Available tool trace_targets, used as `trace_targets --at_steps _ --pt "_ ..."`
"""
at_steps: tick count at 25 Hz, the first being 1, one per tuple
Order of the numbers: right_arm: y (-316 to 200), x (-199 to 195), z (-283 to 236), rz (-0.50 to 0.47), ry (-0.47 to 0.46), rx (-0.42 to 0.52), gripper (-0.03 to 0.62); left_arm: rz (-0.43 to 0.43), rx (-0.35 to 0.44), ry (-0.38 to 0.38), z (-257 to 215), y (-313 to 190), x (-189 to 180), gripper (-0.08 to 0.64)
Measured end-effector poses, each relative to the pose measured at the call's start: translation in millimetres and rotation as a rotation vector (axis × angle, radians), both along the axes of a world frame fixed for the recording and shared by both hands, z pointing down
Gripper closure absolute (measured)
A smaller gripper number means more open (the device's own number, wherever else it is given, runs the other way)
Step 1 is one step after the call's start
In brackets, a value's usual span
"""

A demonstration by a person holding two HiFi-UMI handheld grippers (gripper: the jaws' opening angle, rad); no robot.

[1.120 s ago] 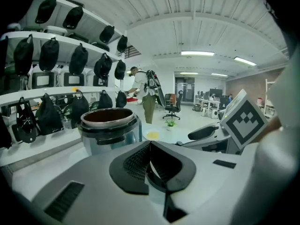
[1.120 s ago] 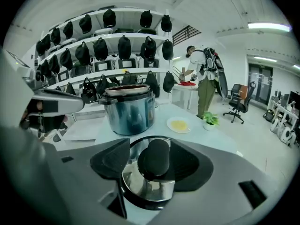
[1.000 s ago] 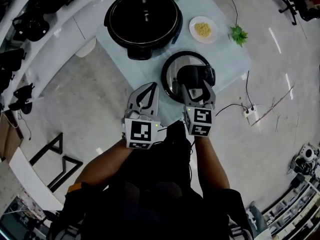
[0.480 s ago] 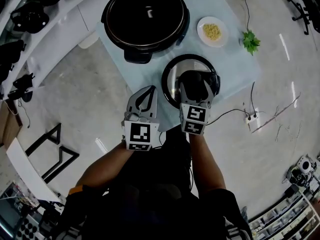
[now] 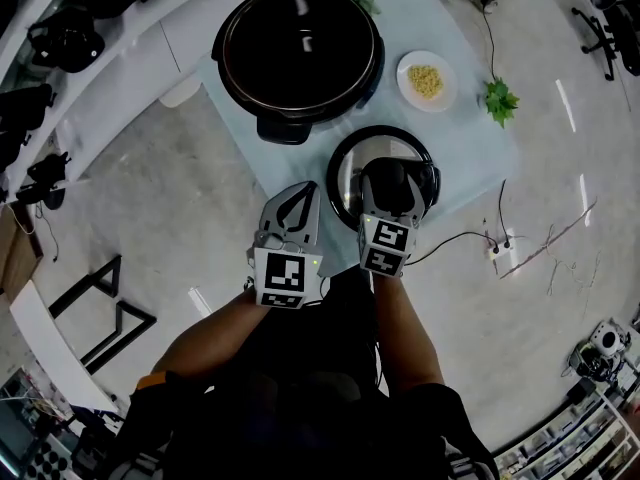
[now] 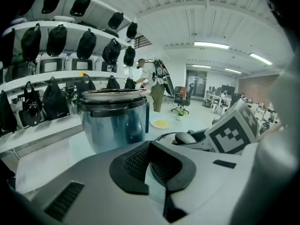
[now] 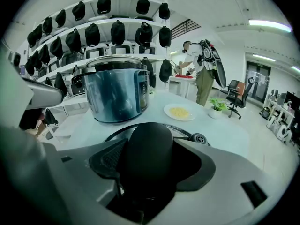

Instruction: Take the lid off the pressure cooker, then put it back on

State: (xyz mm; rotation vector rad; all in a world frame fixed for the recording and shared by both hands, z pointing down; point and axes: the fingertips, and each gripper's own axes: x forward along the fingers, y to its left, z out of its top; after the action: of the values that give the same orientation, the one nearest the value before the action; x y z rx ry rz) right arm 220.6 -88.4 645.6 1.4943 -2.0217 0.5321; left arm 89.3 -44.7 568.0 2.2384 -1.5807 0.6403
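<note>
Two grippers in play, one busy and one idle. Right gripper (image 5: pixel 394 182) has its jaws closed round the black handle (image 7: pixel 148 154) of the lid (image 5: pixel 346 171), and the handle fills the whole gap between the pads. The lid sits flat and low over the pale table (image 5: pixel 468 140), near its front edge. It is off the pot, with its shiny round face up and a dark rim round it; cannot tell if it rests on the surface or is just clear of it. Pressure cooker (image 5: pixel 300 44) stands open on the same table, just behind and left of the lid, close to it but not touching, with a dark inside. Left gripper (image 5: pixel 299 192) is held off the table edge over the floor, beside the right one, with its jaw tips pressed together and nothing between them. White plate (image 5: pixel 427 80) with yellow food is right of the cooker, and a small green plant (image 5: pixel 500 99) is further right near the table edge. The gripper views show shelves (image 6: pixel 56 78) with dark bags behind the cooker.
</note>
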Motion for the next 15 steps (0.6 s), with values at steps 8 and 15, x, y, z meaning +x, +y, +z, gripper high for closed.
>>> trace_targets --at_steps 8,15 --pt "-1 4 -24 0.020 -0.026 -0.057 0.295 0.021 0.035 0.026 -41 -3 -8 0.549" --pt "6 11 -106 0.012 -0.052 0.025 0.296 0.019 0.086 0.068 -97 -6 -21 0.549"
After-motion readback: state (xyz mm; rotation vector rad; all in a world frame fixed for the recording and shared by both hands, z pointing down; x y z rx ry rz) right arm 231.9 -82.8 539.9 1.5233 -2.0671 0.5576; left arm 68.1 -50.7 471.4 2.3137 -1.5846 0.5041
